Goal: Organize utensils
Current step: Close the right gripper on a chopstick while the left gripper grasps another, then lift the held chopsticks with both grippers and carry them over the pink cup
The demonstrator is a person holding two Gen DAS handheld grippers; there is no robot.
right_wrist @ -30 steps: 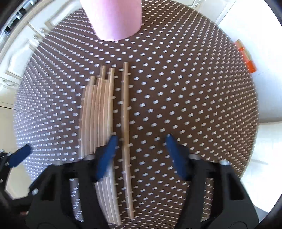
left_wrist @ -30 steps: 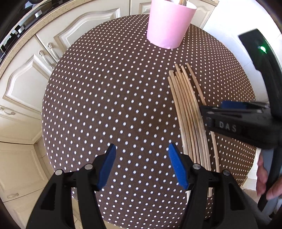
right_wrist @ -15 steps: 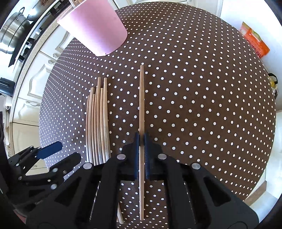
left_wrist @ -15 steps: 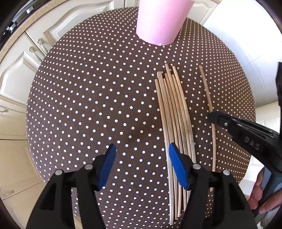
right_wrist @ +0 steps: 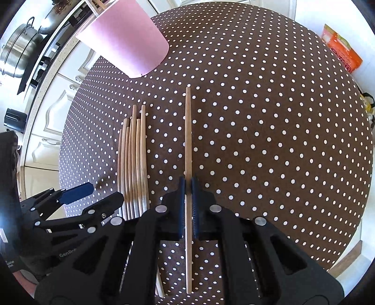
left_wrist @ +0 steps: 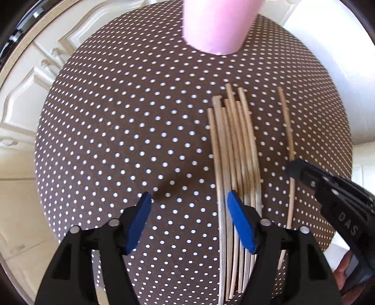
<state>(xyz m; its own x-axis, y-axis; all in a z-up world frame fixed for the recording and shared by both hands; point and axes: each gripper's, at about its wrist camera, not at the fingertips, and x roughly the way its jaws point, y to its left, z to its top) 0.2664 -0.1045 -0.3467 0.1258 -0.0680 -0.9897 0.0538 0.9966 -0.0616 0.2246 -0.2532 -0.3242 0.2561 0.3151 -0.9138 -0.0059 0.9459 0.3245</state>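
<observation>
Several wooden chopsticks (left_wrist: 234,150) lie side by side on the round brown polka-dot table (left_wrist: 117,140); they also show in the right wrist view (right_wrist: 132,159). My right gripper (right_wrist: 188,187) is shut on a single chopstick (right_wrist: 188,131), held apart to the right of the bundle; this chopstick (left_wrist: 289,140) and the right gripper (left_wrist: 295,169) show in the left wrist view too. My left gripper (left_wrist: 188,206) is open and empty just left of the bundle; its right pad overlaps the sticks. A pink cup (left_wrist: 220,25) stands at the far side, sticks inside it (right_wrist: 98,4).
Cream cabinet doors (left_wrist: 30,77) and a counter edge lie left of the table. Steel pots (right_wrist: 16,54) sit on the stove. An orange packet (right_wrist: 339,51) lies on the floor at the right. The table edge is close behind the grippers.
My right gripper closed on the single chopstick and drew it away to the right of the bundle. My left gripper moved forward toward the cup and stayed open.
</observation>
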